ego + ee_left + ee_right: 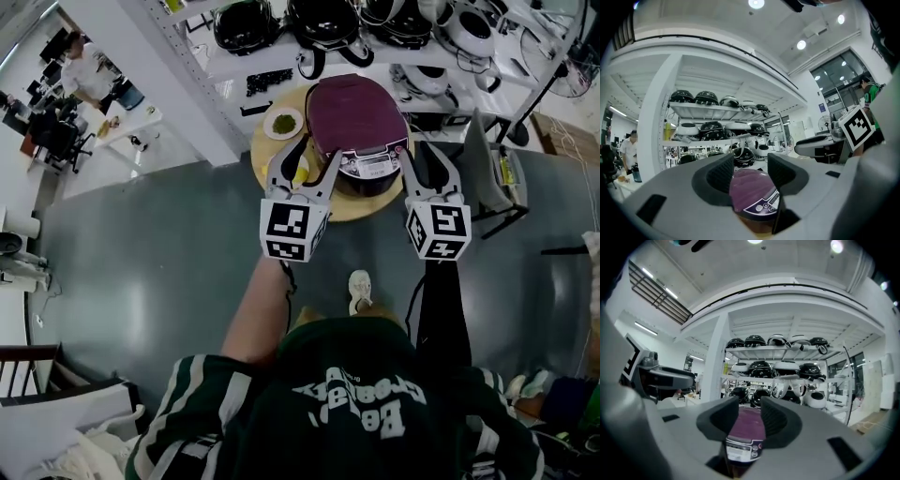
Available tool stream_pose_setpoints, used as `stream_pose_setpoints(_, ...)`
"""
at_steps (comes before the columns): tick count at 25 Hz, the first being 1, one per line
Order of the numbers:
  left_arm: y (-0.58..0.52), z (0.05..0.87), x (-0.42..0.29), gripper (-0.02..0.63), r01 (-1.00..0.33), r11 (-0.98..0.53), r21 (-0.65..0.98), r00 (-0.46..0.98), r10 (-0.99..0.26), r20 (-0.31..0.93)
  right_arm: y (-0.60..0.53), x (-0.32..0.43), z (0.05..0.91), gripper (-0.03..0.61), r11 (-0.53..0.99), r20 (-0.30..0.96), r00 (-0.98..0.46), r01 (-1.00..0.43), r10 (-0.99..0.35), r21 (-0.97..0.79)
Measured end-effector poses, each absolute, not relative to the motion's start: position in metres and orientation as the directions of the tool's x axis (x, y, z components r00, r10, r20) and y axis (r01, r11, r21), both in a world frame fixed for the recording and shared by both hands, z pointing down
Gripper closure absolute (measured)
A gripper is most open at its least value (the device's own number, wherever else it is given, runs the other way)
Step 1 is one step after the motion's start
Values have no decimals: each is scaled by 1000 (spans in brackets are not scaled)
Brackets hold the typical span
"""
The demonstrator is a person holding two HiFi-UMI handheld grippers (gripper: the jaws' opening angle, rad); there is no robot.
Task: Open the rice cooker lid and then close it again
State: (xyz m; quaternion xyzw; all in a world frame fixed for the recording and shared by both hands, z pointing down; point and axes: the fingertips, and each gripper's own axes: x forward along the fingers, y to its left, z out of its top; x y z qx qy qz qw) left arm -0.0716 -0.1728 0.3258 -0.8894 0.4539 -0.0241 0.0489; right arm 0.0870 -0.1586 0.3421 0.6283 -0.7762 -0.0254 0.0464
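Your left gripper (314, 157) and right gripper (427, 155) each hold their jaws partly apart with nothing gripped, near the front of the rice cooker (356, 117). The cooker stands lid closed on the round wooden surface (375, 211), beside a green dish (283, 122).
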Motion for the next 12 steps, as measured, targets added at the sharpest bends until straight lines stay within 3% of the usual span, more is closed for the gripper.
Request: stream_pose_setpoints(12, -299, 337, -30, 401, -856, -503, -119, 504, -863, 18, -294, 125, 352, 423, 340, 50, -337, -938, -940, 67)
